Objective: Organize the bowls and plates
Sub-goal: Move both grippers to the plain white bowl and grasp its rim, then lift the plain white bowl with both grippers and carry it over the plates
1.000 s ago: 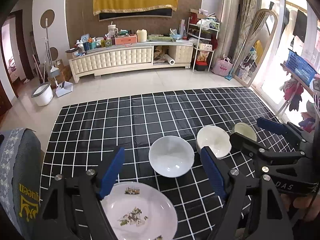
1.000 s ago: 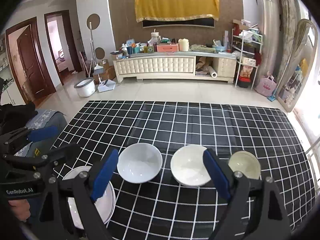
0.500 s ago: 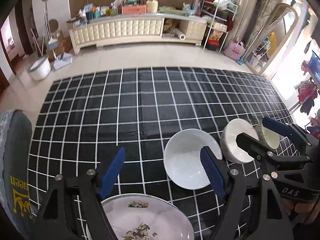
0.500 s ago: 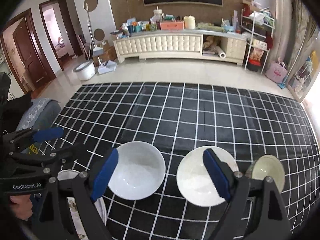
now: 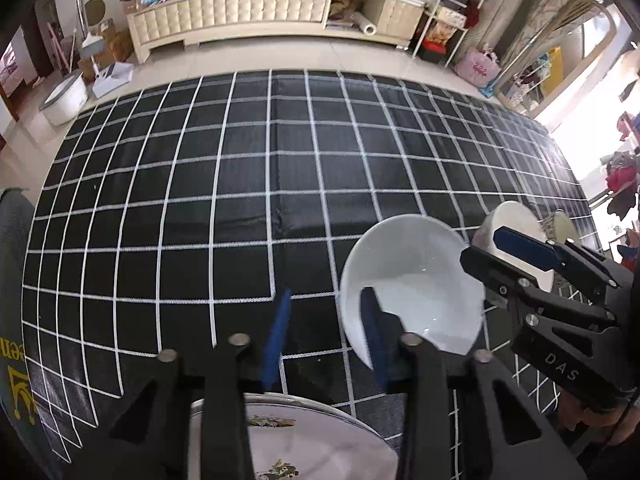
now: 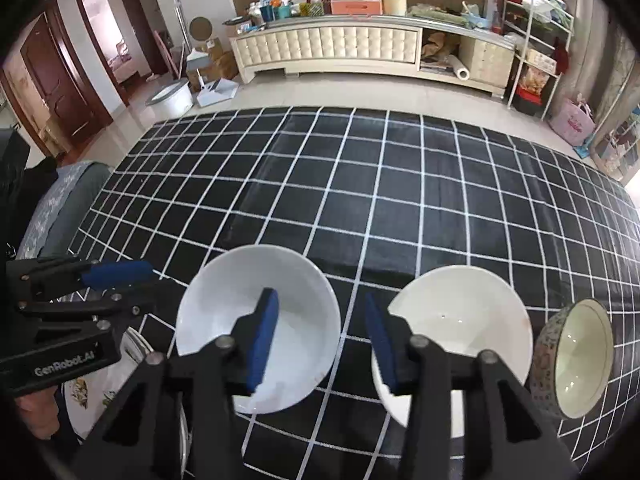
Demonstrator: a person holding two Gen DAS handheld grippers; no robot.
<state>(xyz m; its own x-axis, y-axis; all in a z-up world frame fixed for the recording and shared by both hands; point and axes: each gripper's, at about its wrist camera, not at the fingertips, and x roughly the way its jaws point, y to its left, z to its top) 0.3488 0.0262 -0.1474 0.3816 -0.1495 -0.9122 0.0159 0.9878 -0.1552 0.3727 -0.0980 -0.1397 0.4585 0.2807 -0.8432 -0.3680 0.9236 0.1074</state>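
Bowls [image 6: 258, 328] between parted right tongs [image 6: 320, 336].

Three bowls: two white [image 6: 258, 330] [image 6: 460, 340], one patterned [image 6: 576, 358]; one floral plate [image 5: 304, 452].

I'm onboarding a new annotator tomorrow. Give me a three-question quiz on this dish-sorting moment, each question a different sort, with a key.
1. True or false: the left claw is clamped on the floral plate.
2. Multiple choice: counting from the person's left on the checked tablecloth, the dishes run: A) patterned bowl, plate, two white bowls; B) plate, two white bowls, patterned bowl; C) two white bowls, plate, patterned bowl.
3. Fill in: the right claw hangs over the gap between the larger white bowl and the ____.

Key
1. False: its blue pads stand apart, holding nothing.
2. B, ending with the patterned bowl.
3. Second white bowl.
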